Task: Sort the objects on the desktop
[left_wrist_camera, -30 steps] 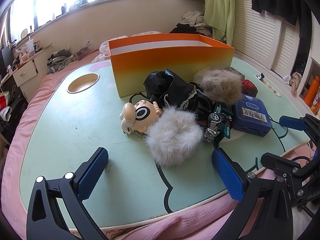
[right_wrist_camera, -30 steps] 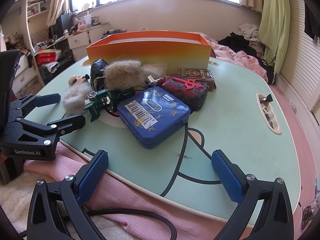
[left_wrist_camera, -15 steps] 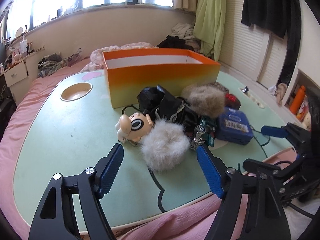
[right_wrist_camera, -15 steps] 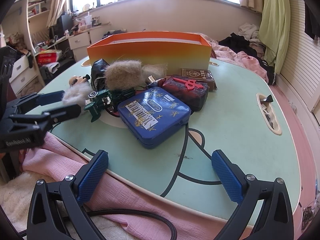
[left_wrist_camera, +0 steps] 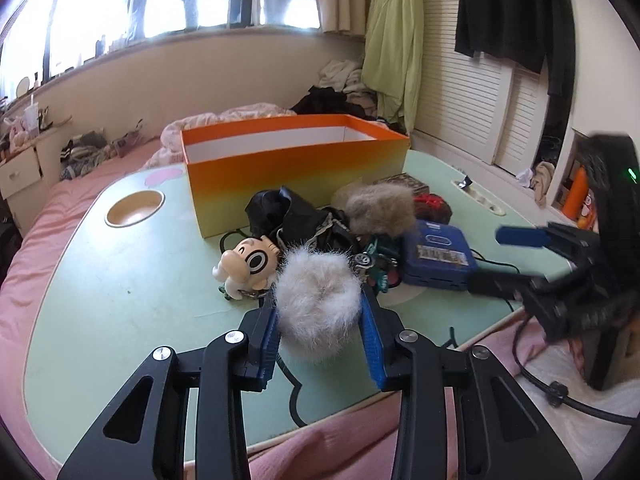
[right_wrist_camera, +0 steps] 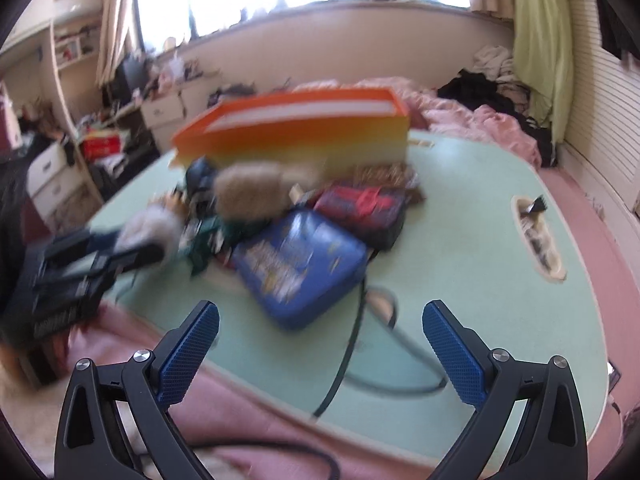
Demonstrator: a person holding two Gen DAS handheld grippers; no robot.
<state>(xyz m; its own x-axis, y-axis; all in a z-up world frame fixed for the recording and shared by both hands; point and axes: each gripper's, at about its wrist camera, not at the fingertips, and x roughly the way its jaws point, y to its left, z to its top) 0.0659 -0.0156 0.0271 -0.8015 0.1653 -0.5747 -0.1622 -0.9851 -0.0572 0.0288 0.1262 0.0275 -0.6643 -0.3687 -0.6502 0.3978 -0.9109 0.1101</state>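
White fur pom-pom (left_wrist_camera: 316, 300) lies near the front edge of the green counter (left_wrist_camera: 120, 280), at the front of the clutter pile, just beside the big-eyed figurine (left_wrist_camera: 248, 264) and in front of the black pouch (left_wrist_camera: 288, 212). The orange box (left_wrist_camera: 296, 164), likely the sorting bin, stands behind the pile toward the counter's far edge.

Handling, judged: the pom-pom looks very light, soft and compressible, not fragile. Fur will squash before the pads bite, so a grasp across its middle should hold; loose outer hairs alone could slip. A keyring or cord may trail to the figurine; cannot tell.

Left gripper (left_wrist_camera: 320, 320): jaws closing, pom-pom between them, blue pads already against the fur on both flanks.

Right gripper (right_wrist_camera: 320, 336): spread wide, nothing between the pads, hovering over the front edge short of the blue case (right_wrist_camera: 300, 264). That view is motion-blurred.
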